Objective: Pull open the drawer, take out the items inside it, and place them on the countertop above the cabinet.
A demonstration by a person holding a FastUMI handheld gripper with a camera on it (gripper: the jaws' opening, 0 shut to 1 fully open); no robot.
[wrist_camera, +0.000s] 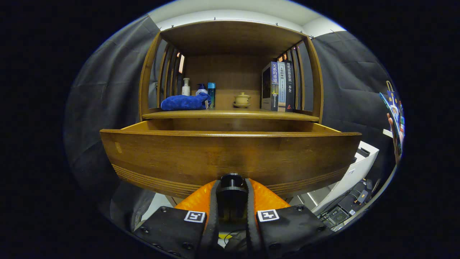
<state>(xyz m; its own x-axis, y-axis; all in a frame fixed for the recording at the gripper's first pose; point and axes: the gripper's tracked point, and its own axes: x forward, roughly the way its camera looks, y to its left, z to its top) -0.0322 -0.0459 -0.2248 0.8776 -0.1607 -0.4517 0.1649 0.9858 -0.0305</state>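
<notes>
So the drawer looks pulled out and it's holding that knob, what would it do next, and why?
Probably let go of the knob. The gripper has both fingers closed on it, and the drawer already stands well out from under the countertop. The inside is hidden behind the drawer's front, so it would need to open, then rise to look in.
</notes>
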